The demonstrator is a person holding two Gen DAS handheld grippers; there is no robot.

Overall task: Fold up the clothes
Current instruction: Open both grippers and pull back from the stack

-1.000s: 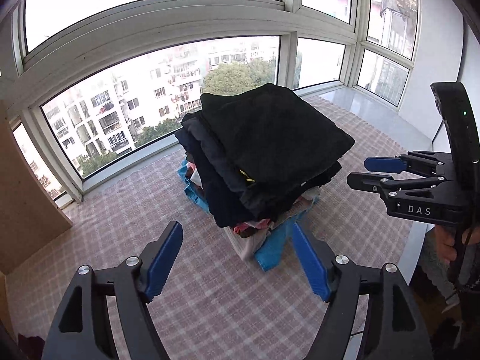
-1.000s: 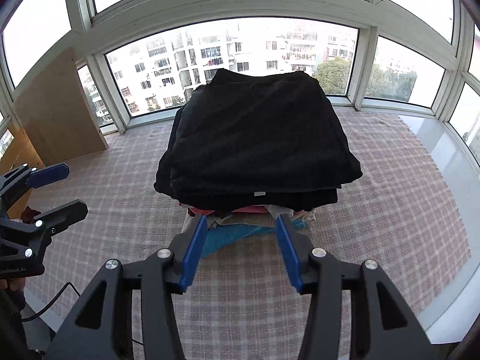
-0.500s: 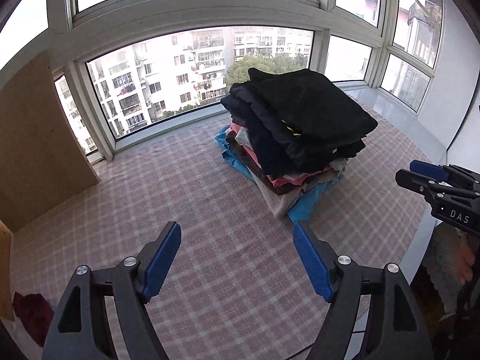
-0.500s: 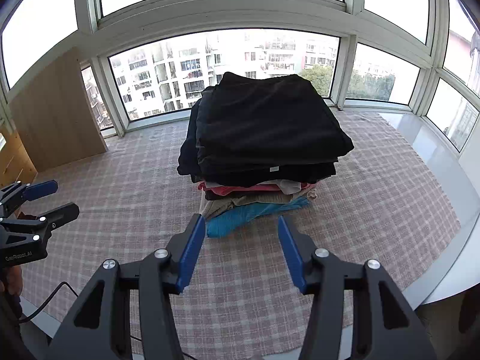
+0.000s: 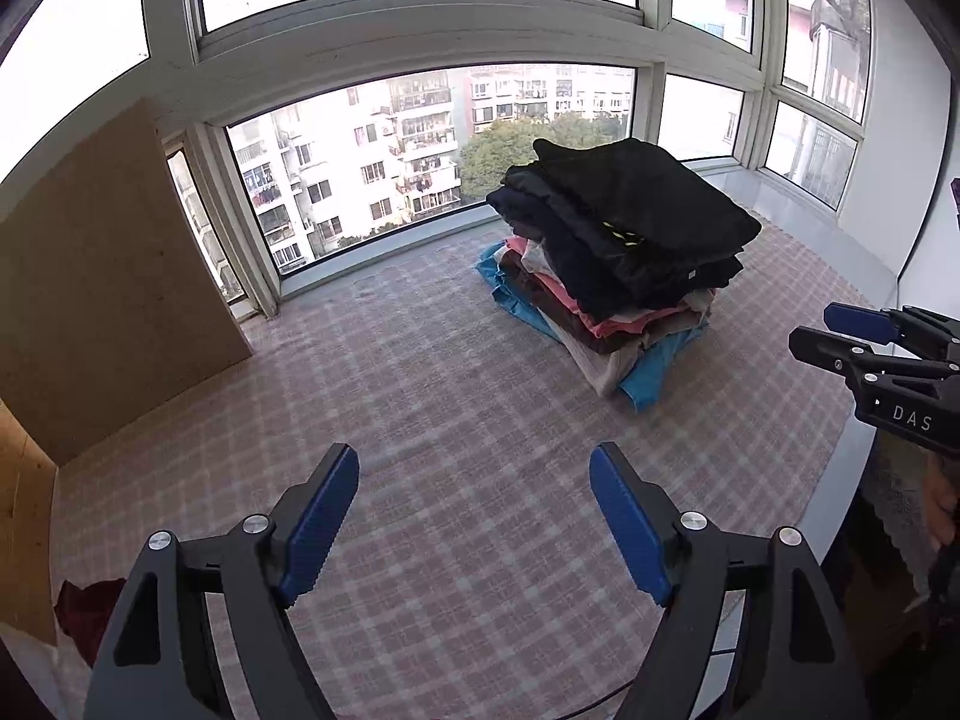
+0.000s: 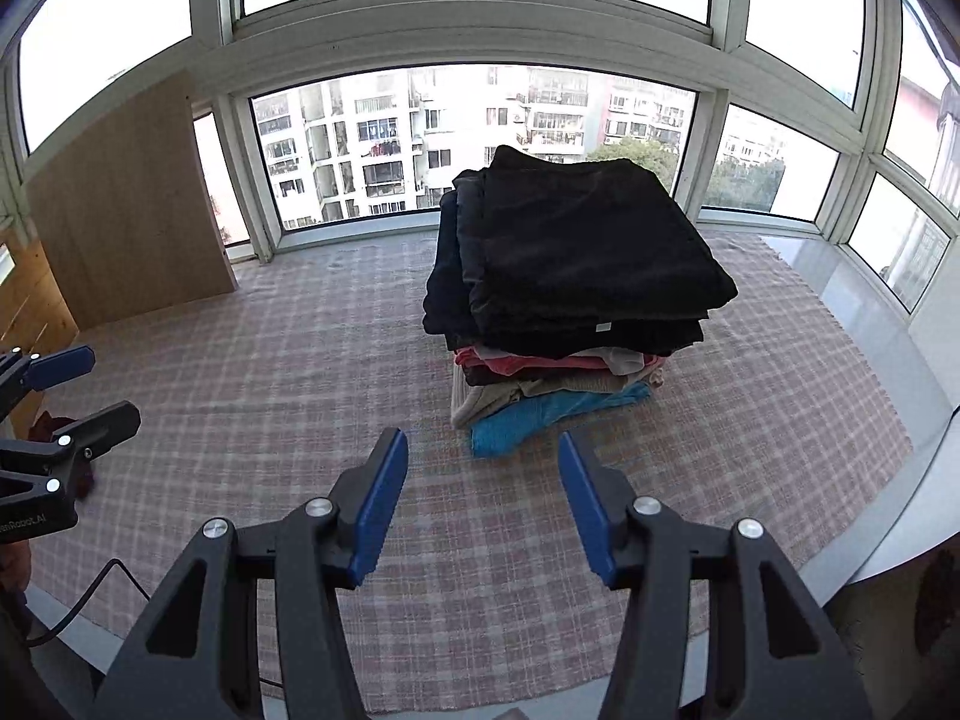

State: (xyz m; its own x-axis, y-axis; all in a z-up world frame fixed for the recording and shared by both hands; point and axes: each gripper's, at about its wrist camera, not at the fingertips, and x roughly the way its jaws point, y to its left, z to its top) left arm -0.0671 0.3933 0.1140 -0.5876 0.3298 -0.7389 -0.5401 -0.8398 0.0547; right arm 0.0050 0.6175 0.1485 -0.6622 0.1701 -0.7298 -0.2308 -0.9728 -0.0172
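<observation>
A stack of folded clothes (image 5: pixel 624 252) (image 6: pixel 576 264) stands on the plaid-covered surface (image 5: pixel 420 390) (image 6: pixel 270 372), with black garments on top, pink, brown and beige layers beneath, and a blue one at the bottom. My left gripper (image 5: pixel 474 462) is open and empty, well short of the stack and to its left; it also shows at the left edge of the right wrist view (image 6: pixel 105 384). My right gripper (image 6: pixel 483 441) is open with nothing between its fingers, just in front of the blue garment's corner; the left wrist view shows it at the right (image 5: pixel 813 327).
A dark red garment (image 5: pixel 84 606) (image 6: pixel 48 423) lies crumpled at the near left, beside a wooden board (image 5: pixel 102 276) (image 6: pixel 132 210). Windows curve around the far side. The surface's white edge (image 6: pixel 900 516) runs along the right. A cable (image 6: pixel 90 594) hangs at the near left.
Both grippers have drawn back from the stack, which now looks smaller and farther off. The left wrist view has swung left, bringing the board and the dark red garment into view.
</observation>
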